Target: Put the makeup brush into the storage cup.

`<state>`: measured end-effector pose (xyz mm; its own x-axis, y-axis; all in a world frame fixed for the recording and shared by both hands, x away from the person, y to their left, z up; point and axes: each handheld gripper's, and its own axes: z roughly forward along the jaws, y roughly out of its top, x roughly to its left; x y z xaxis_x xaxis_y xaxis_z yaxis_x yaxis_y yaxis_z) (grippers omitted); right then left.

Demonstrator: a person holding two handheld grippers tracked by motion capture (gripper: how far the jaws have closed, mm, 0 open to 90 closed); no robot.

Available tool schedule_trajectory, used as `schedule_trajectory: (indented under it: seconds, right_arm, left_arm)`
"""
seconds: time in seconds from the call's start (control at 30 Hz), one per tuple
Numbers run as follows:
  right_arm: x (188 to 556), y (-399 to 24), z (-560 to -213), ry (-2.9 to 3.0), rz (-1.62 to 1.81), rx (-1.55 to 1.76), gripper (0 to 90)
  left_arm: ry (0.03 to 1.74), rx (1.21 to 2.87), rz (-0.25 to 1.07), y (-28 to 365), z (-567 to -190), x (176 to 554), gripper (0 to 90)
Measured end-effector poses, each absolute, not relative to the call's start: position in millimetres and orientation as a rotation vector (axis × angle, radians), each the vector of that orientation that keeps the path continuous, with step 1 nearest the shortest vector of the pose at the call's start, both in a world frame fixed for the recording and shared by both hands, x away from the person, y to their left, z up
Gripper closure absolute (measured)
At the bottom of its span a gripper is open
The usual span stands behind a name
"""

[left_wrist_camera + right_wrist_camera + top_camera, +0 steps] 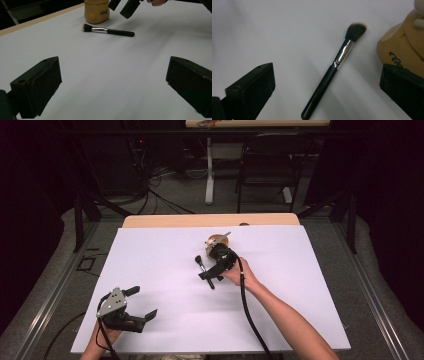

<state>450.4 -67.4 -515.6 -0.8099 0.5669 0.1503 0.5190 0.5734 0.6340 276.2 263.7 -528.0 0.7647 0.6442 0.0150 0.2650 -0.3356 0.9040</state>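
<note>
Your right gripper (209,279) sits near the middle of the table (300,285), and its black jaws are spread wide with nothing between them. Just under it lies the brush (334,75), flat on the smooth white top. The brush has a thin, round, shiny black handle, a bright silver metal band, and a soft, dark, fluffy tip that points toward 1 o'clock in the right gripper view. It lies between the two jaws there, but they do not touch it. At 3 o'clock from the fluffy tip stands the jar (402,50), tan, smooth and rounded, with dark curly writing on its side. The brush and the jar are near but apart. Your left gripper (142,306) is low at 7 o'clock on the table, well apart from the brush. Its blocky black jaws are wide open too, and they hold nothing.
</note>
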Motion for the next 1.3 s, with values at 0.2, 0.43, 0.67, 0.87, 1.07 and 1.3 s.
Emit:
schedule_trajectory:
  seconds: [0.2, 0.43, 0.67, 0.87, 1.07, 1.3]
  right_arm:
    - [454.3, -61.3, -517.8, 2.756, 0.974, 0.978, 0.0]
    - [459.1, -52.1, -518.3, 2.750, 0.904, 1.021, 3.1]
    - [465.9, -42.4, -518.7, 2.751, 0.784, 1.085, 18.5]
    - [470.3, -37.2, -518.1, 2.747, 0.716, 1.125, 31.1]
    - [474.5, -35.5, -520.4, 2.765, 0.659, 1.177, 49.6]
    - [475.7, -34.4, -522.2, 2.783, 0.595, 1.218, 56.0]
  left_arm:
    - [0.690, 1.921, 0.455, 263.6, -528.1, 276.2, 0.0]
    - [0.688, 1.921, 0.455, 263.7, -528.0, 276.2, 0.1]
    - [0.686, 1.920, 0.453, 264.0, -527.9, 276.1, 0.0]
    - [0.687, 1.922, 0.453, 264.0, -527.9, 276.1, 0.0]
    - [0.687, 1.922, 0.451, 264.2, -527.9, 276.1, 0.0]
    - [0.687, 1.923, 0.451, 264.1, -527.9, 276.1, 0.1]
